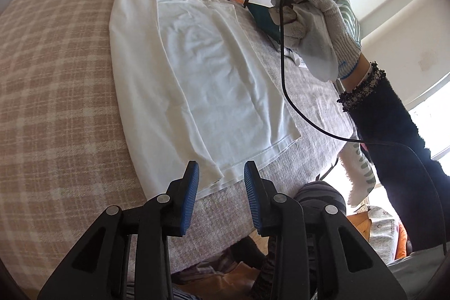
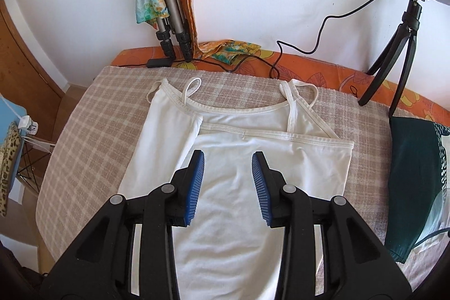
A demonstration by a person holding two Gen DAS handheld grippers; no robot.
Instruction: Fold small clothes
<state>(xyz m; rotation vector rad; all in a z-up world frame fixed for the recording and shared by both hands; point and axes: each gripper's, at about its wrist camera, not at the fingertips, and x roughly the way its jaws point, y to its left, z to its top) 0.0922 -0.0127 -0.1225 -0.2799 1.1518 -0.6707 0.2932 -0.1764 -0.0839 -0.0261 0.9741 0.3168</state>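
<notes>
The white camisole (image 2: 242, 187) lies flat on the checked blanket (image 2: 92, 114), one side folded inward. Both your left gripper (image 1: 222, 173) and right gripper (image 2: 227, 165) hang released, empty. It's light, limp, stretchy; pinch the hem corner (image 1: 292, 135) and strap edge.

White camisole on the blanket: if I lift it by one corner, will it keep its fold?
Probably not. The camisole looks thin and wrinkled, so it should droop and unfold. It seems light. Its loose straps may trail or snag. The checked blanket likely grips it when pushed.
</notes>
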